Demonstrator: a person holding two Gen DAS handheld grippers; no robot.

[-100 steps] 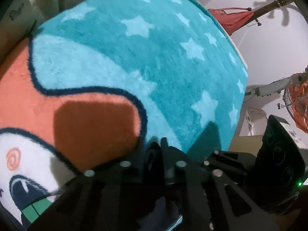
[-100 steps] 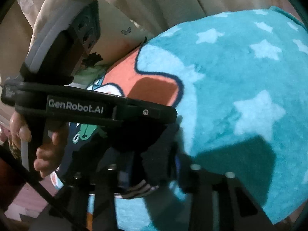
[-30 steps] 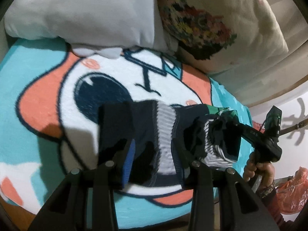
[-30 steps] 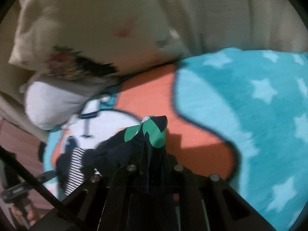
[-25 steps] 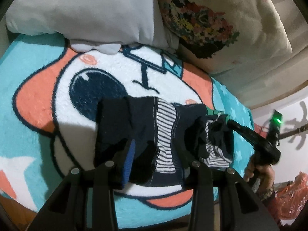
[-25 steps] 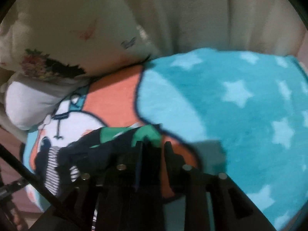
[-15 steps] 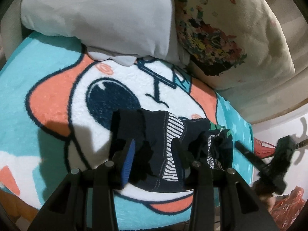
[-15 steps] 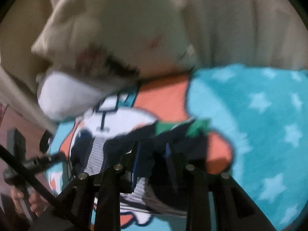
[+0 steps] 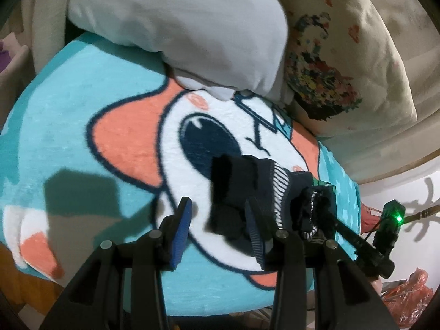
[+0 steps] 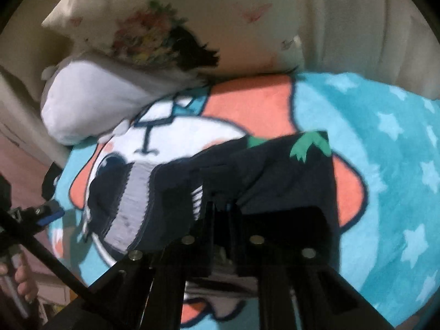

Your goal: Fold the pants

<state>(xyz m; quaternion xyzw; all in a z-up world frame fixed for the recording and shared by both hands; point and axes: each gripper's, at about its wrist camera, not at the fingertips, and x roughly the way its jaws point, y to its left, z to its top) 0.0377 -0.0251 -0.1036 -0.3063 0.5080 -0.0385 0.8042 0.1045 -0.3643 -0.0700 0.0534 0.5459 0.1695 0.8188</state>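
Note:
The pants (image 9: 242, 189) are small, navy with a striped lining and green print. They lie crumpled on the cartoon blanket (image 9: 82, 143). My left gripper (image 9: 220, 220) is open and empty, its blue pads just short of the pants' near end. My right gripper (image 10: 220, 206) is shut on the pants (image 10: 275, 170) near their middle. It also shows in the left wrist view (image 9: 310, 214), gripping the far end of the pants. Part of the cloth hangs hidden under the right fingers.
A white pillow (image 9: 178, 27) and a floral pillow (image 9: 343, 63) lie at the blanket's far end against a beige headboard (image 10: 357, 27). The blanket's front edge (image 9: 220, 302) is right below my left gripper. An orange bag (image 9: 412, 297) lies on the floor at the right.
My left gripper has let go of the pants and drawn back a little. My right gripper has kept its hold and moved over the pants, which now lie more bunched on the blanket.

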